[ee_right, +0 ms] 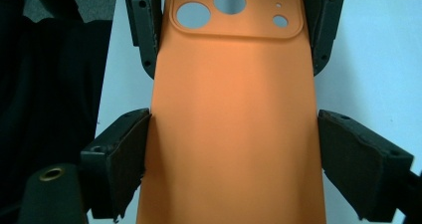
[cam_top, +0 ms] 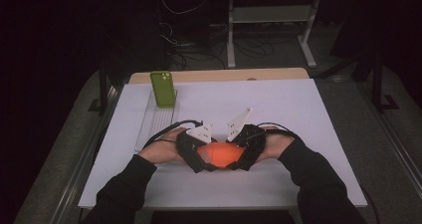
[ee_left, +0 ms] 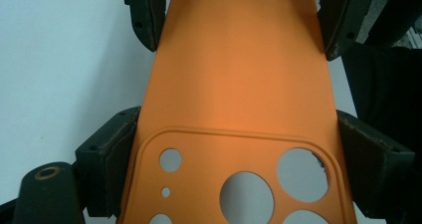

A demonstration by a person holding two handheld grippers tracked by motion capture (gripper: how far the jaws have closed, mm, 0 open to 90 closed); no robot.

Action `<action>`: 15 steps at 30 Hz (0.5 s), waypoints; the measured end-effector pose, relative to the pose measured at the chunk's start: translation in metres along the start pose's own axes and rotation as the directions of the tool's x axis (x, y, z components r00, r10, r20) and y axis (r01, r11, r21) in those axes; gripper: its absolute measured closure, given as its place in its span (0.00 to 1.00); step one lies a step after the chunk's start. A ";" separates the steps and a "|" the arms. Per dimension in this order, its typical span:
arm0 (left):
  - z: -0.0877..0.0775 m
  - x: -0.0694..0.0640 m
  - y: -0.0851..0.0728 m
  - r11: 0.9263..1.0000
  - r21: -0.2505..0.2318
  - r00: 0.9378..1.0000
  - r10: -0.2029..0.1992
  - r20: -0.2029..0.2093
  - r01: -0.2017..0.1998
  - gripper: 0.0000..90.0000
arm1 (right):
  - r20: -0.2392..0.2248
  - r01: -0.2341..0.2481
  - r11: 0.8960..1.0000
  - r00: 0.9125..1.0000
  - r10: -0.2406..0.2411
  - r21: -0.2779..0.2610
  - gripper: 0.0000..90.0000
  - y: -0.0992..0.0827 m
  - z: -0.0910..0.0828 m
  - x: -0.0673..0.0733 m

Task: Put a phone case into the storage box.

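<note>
A: Two grippers, one orange phone case (cam_top: 222,154) at lower centre of the high view?

B: Yes. My left gripper (cam_top: 199,157) clamps its camera-cutout end; my right gripper (cam_top: 244,154) clamps the plain end.

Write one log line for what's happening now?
both grippers shut on orange phone case | left gripper at camera-hole end | right gripper at plain end | green phone propped behind

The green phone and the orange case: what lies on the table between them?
In the high view, only bare white table lies between the green phone and the orange case; the clear tray under the phone reaches part of the way.
</note>
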State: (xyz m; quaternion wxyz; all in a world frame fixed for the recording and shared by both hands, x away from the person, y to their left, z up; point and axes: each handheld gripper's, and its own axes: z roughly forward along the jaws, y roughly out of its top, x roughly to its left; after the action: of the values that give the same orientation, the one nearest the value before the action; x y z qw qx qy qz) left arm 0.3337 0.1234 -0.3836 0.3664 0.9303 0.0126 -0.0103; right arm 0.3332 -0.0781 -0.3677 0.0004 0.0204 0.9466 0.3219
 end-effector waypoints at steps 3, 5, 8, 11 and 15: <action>-0.002 -0.001 0.001 1.000 -0.008 1.000 -0.018 -0.001 0.018 0.16 | -0.001 -0.049 0.999 0.999 0.049 -0.012 0.14 -0.002 -0.005 0.002; -0.002 -0.002 0.000 0.999 -0.013 0.999 -0.043 -0.018 0.043 0.16 | 0.014 -0.068 0.997 0.998 0.068 -0.028 0.12 -0.004 -0.009 0.002; -0.002 0.001 -0.003 0.998 -0.001 0.997 -0.060 -0.043 0.060 0.16 | 0.046 -0.069 0.995 0.996 0.073 -0.076 0.09 -0.009 -0.018 -0.001; -0.003 0.003 -0.005 0.992 -0.018 0.987 -0.128 -0.097 0.126 0.16 | 0.080 -0.094 0.989 0.991 0.103 -0.112 0.08 -0.016 -0.025 -0.003; -0.006 0.007 -0.008 0.976 -0.049 0.965 -0.217 -0.146 0.212 0.16 | 0.130 -0.177 0.971 0.971 0.199 -0.162 0.08 -0.029 -0.031 -0.006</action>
State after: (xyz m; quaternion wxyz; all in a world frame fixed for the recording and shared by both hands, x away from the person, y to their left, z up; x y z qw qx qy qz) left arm 0.3404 0.1331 -0.3849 0.3766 0.9153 0.1412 0.0204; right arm 0.3378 -0.1201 -0.3613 0.0403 0.1334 0.9109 0.3883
